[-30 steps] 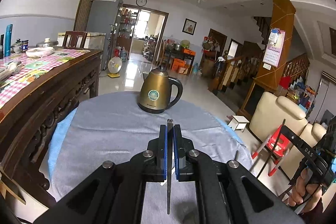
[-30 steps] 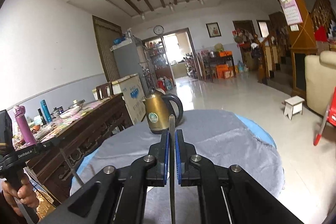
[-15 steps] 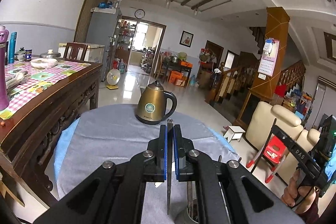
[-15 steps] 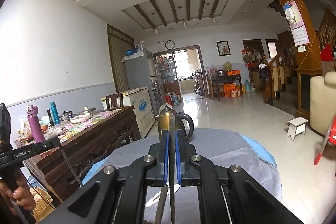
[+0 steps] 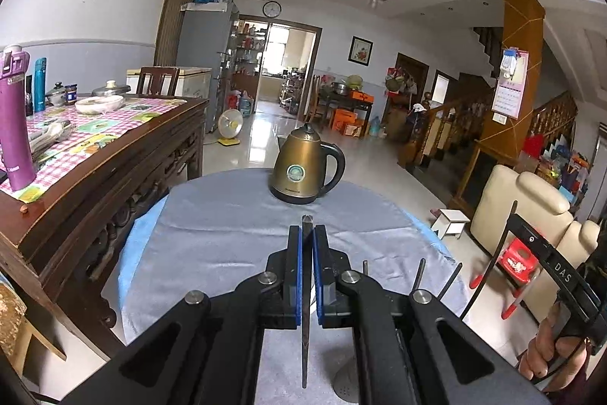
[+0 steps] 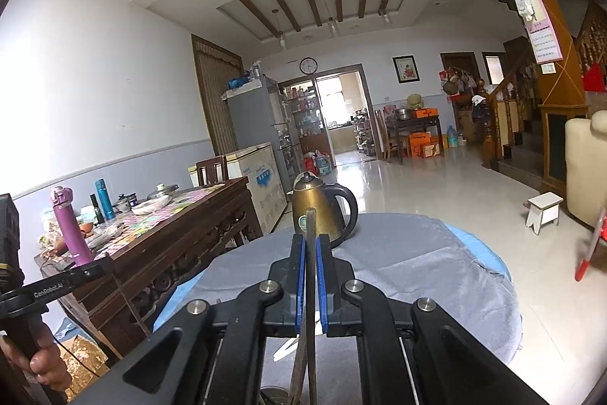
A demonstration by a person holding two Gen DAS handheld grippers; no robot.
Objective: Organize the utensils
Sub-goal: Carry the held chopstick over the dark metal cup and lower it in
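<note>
My left gripper [image 5: 306, 234] is shut on a thin dark utensil handle [image 5: 305, 298] that stands upright between its blue pads, above the round table with a grey cloth [image 5: 227, 234]. Several more dark utensil handles [image 5: 419, 276] stick up just right of it from a metal holder [image 5: 347, 386] at the bottom edge. My right gripper [image 6: 310, 241] is shut on another thin utensil handle [image 6: 311, 291], also upright. A second metal utensil [image 6: 297, 367] and a white one [image 6: 286, 352] show below its jaws.
A bronze kettle [image 5: 305, 169] stands at the table's far edge. A dark wooden sideboard [image 5: 114, 154] with a purple bottle [image 5: 15, 116] and dishes is on the left. A cream armchair [image 5: 523, 215] and a red stool [image 5: 518, 260] are to the right.
Both grippers have risen and tilted up with their utensils held. More upright handles and the holder have come into the left wrist view.
</note>
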